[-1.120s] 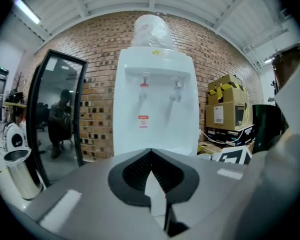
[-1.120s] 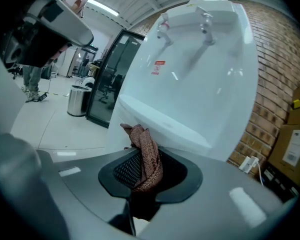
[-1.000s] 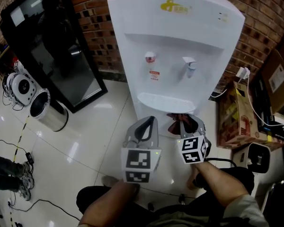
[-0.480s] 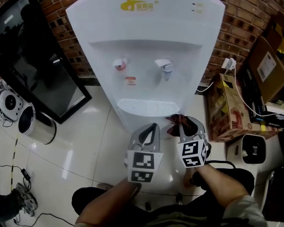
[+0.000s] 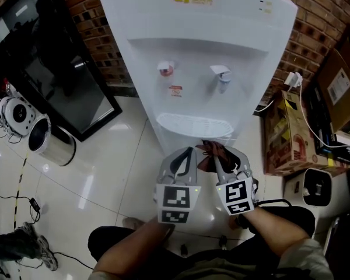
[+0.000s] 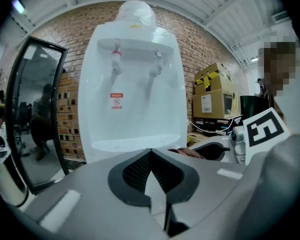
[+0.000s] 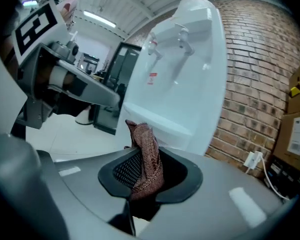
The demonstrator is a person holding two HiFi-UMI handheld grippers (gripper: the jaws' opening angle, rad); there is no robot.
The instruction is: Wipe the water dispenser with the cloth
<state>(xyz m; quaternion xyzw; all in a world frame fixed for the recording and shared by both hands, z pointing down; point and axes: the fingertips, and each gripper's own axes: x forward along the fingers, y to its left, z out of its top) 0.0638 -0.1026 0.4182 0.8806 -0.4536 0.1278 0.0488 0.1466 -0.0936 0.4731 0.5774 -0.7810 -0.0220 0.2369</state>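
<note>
The right gripper still pinches the reddish-brown woven cloth, just short of the white plastic water dispenser. The left gripper stays closed, holding nothing. No wiping yet.

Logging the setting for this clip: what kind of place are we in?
Probably a workshop or lab-style workspace rather than a home: a bare brick wall behind the water dispenser, cardboard boxes beside it, and loose cables across the glossy tiled floor.
</note>
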